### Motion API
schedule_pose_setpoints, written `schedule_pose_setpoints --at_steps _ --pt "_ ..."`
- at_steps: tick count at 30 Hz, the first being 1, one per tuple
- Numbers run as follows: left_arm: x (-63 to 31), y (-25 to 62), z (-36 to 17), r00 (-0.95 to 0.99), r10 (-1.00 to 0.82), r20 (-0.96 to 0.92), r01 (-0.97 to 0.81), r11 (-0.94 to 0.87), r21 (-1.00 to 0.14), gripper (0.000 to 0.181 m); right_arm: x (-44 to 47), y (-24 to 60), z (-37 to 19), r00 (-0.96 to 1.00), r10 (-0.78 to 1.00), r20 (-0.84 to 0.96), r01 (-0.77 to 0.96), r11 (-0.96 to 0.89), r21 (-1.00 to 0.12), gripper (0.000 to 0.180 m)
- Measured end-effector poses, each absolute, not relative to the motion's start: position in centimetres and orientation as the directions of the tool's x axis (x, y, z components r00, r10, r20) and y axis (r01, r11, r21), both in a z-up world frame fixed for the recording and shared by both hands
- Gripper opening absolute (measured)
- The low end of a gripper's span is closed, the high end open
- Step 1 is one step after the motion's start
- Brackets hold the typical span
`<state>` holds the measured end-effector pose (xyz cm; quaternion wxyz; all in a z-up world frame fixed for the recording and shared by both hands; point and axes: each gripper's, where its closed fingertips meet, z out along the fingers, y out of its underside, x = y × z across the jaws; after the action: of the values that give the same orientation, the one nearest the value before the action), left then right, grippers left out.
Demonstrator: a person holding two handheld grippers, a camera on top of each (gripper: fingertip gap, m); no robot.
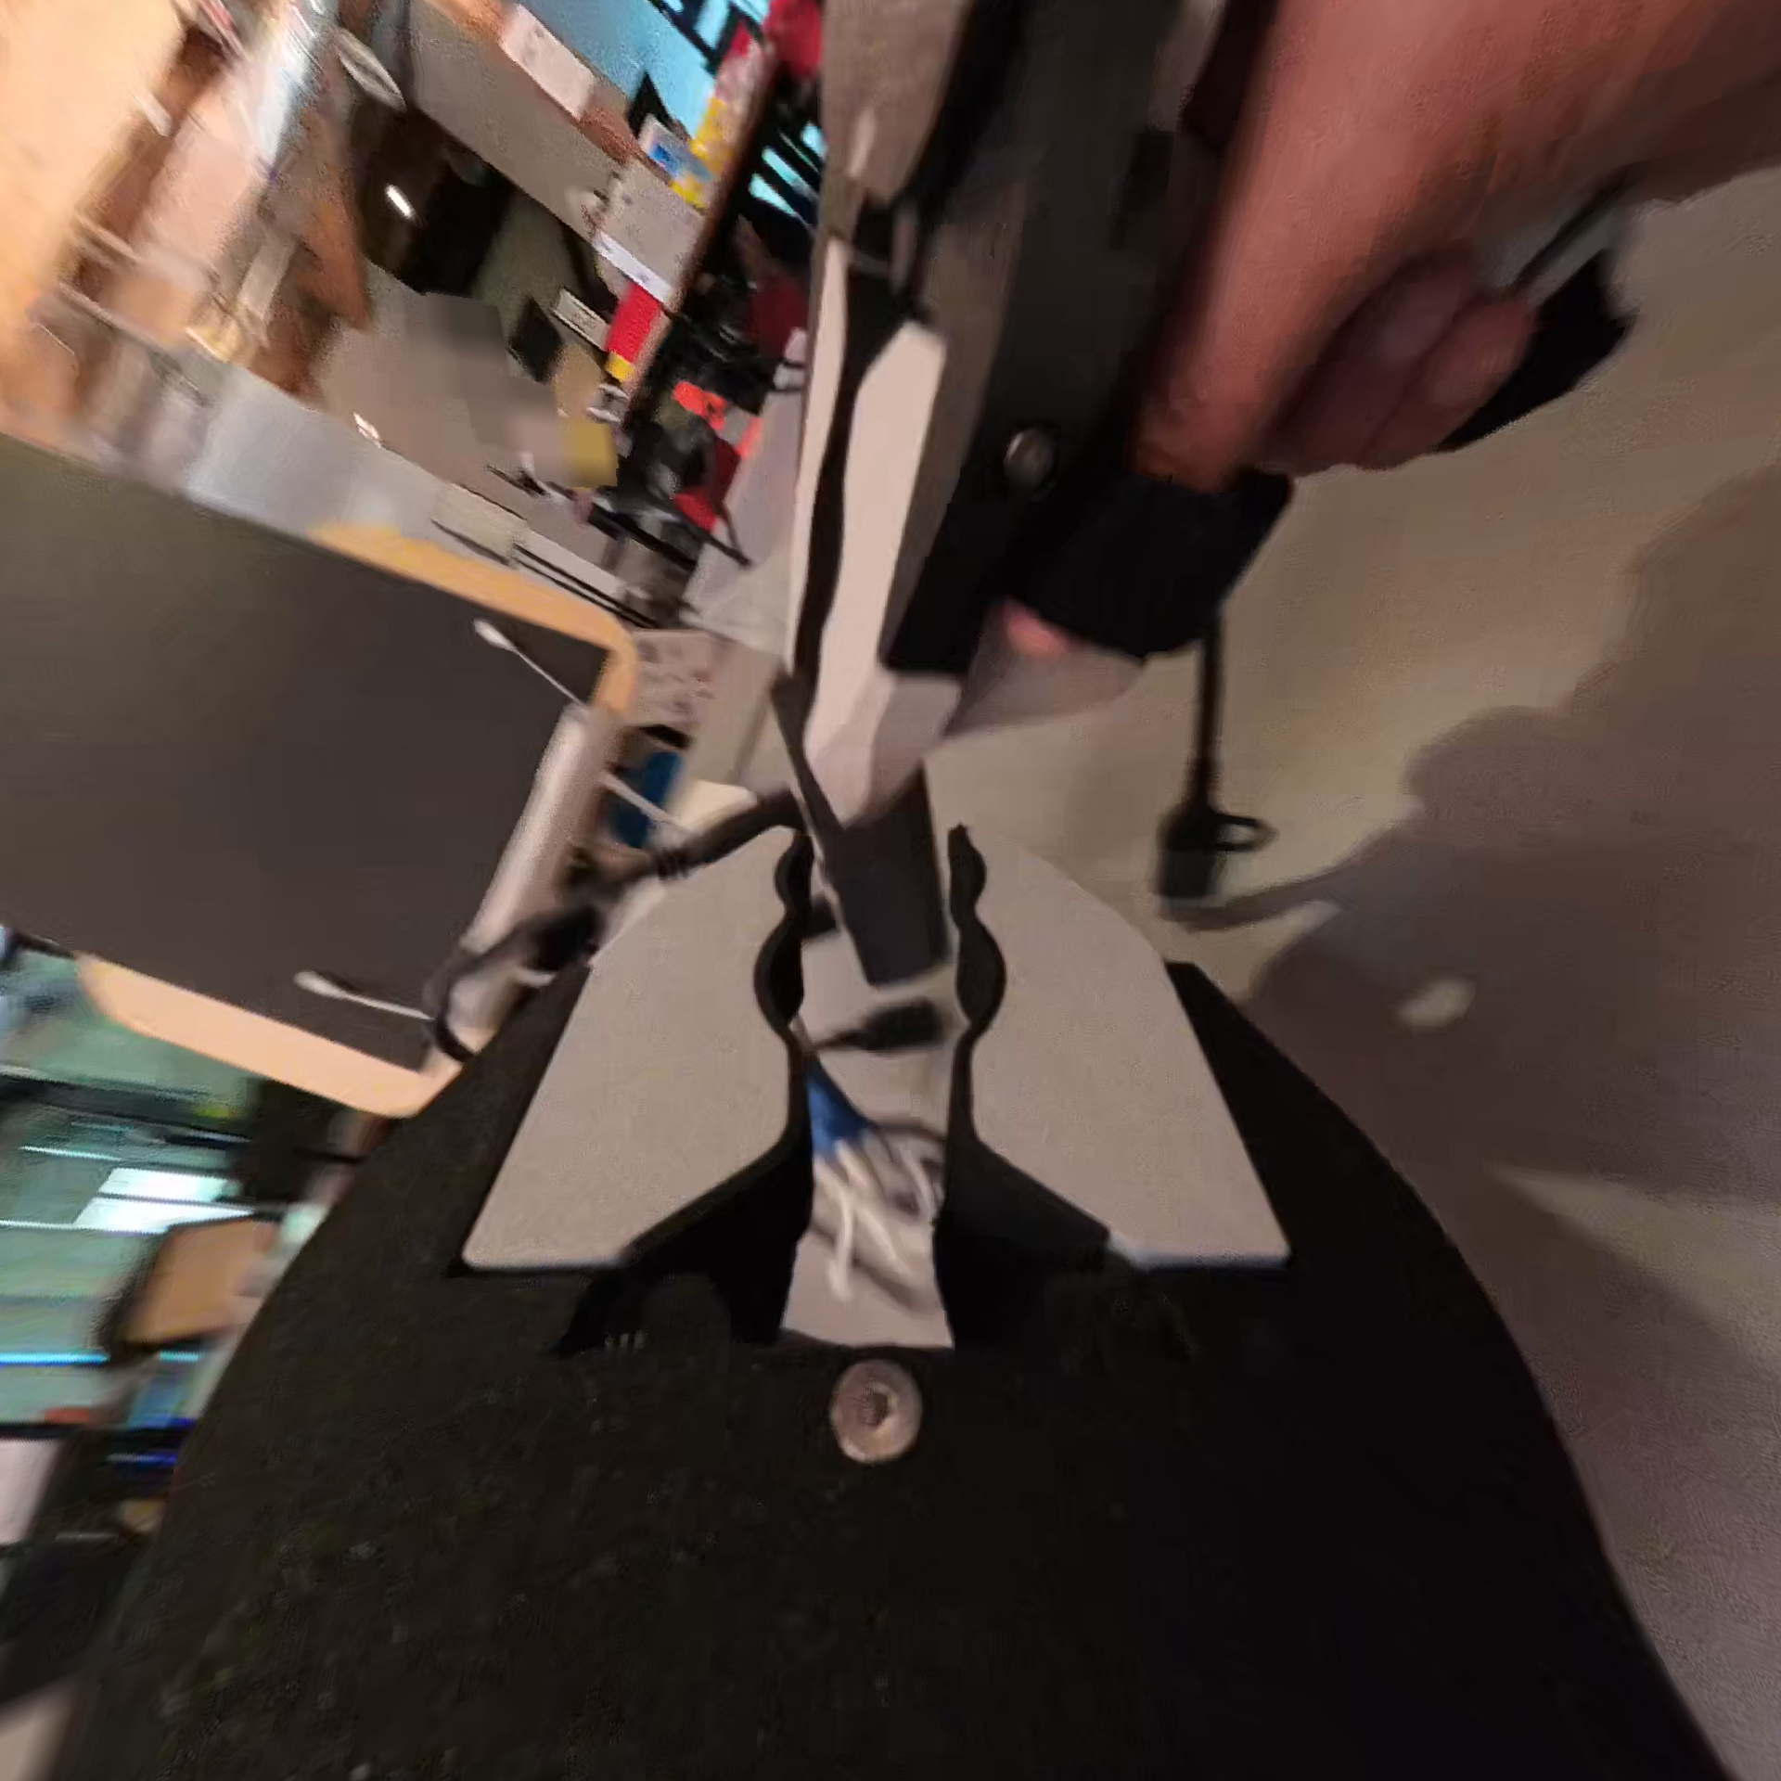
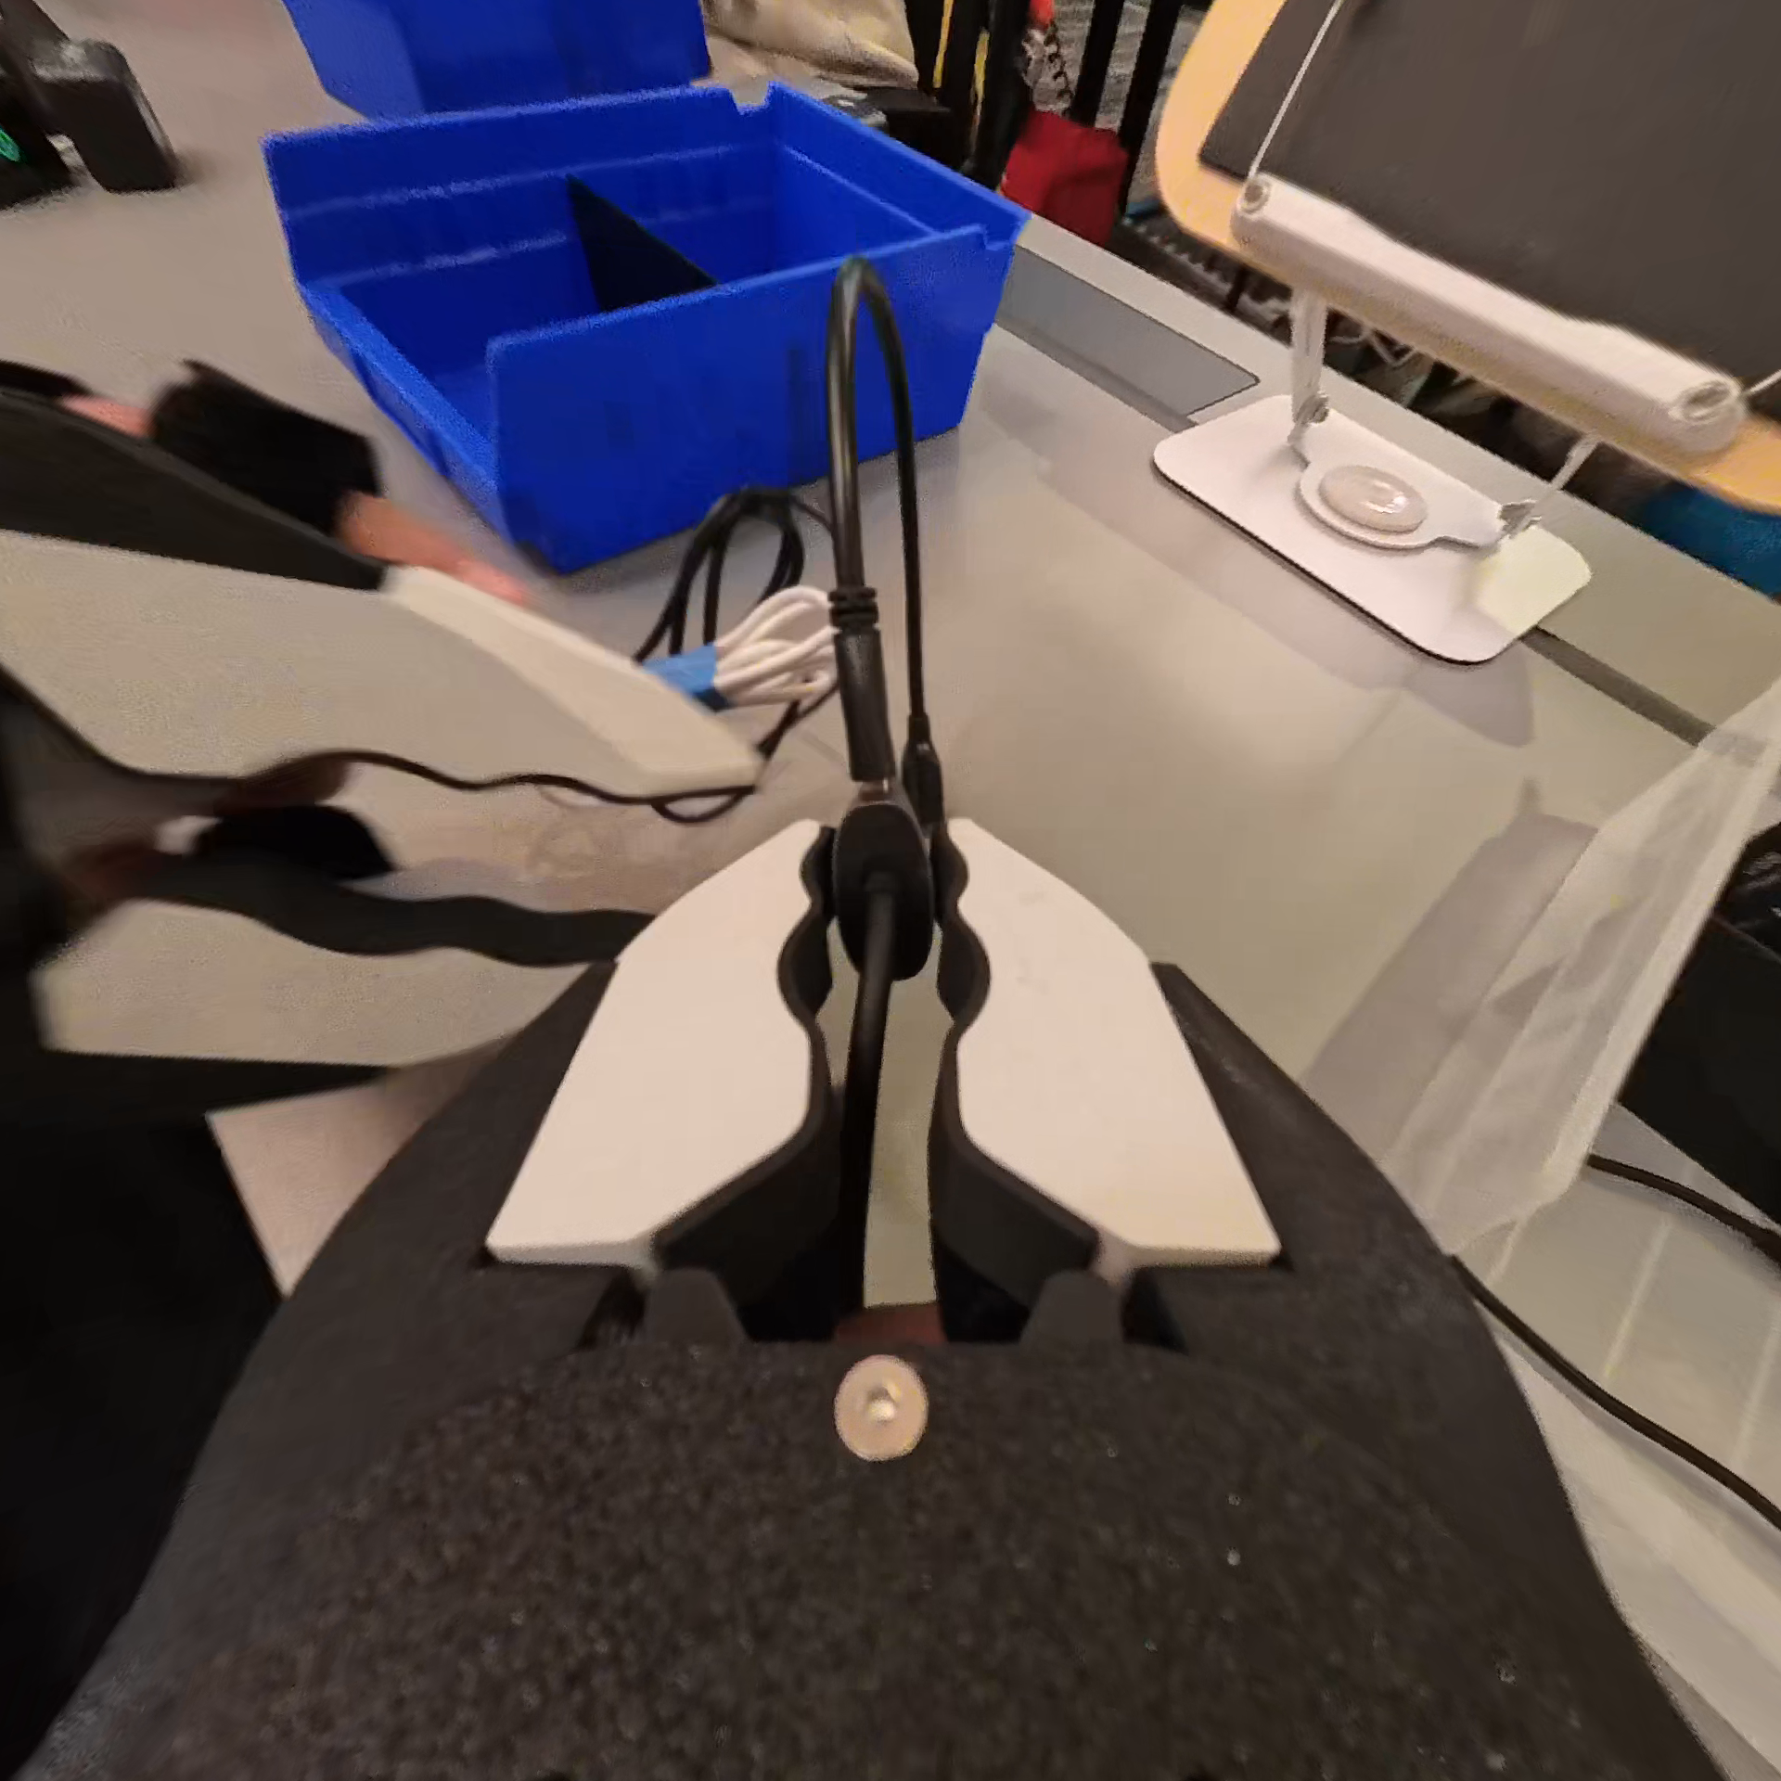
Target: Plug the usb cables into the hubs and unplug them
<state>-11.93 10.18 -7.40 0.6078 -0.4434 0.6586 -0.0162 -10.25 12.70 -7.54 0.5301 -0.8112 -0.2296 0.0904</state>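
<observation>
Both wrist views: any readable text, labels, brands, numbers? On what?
None readable in either view.
Shelf labels, left wrist view: too blurred.
Blue bin: no marking shows.
Usb cable held in the right tool: no marking shows.
Black box, far left: green mark, too blurred.

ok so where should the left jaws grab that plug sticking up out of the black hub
Grip the plug's straight black body, below the ribbed strain relief and above the hub held in the right gripper. It stands nearly upright, so come from the left side, level, where the left gripper is.
</observation>
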Motion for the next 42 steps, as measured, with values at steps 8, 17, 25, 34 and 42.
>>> schedule_pose_setpoints --at_steps 8,17,25,34,42 --pt "-15.1 6.9 -12.6 0.123 -0.978 0.171 -0.445 -0.209 -0.871 0.026 -11.0 11.1 -6.7 0.831 0.556 -0.023 0.090 -0.176 -0.980 0.018" --pt "-17.5 11.5 -9.0 0.010 -0.884 0.468 -0.195 -0.461 -0.866 0.056 -14.5 8.5 -3.9 0.589 0.776 -0.226 -0.220 -0.115 -0.969 0.018" --pt "-18.8 8.7 -7.6 -0.253 -0.896 0.365 -0.213 -0.317 -0.924 0.023 -15.0 7.0 -5.6 0.489 0.858 -0.158 -0.080 -0.137 -0.987 0.017" --pt "-19.0 5.6 -7.4 -0.422 -0.901 0.099 -0.219 -0.005 -0.976 0.016 -17.0 4.4 -8.0 0.330 0.940 0.089 0.372 -0.043 -0.927 0.020" --pt "-19.4 5.8 -7.7 -0.396 -0.917 0.046 -0.206 0.040 -0.978 0.016 -17.4 4.9 -9.1 0.353 0.932 0.084 0.343 -0.046 -0.938 0.018"
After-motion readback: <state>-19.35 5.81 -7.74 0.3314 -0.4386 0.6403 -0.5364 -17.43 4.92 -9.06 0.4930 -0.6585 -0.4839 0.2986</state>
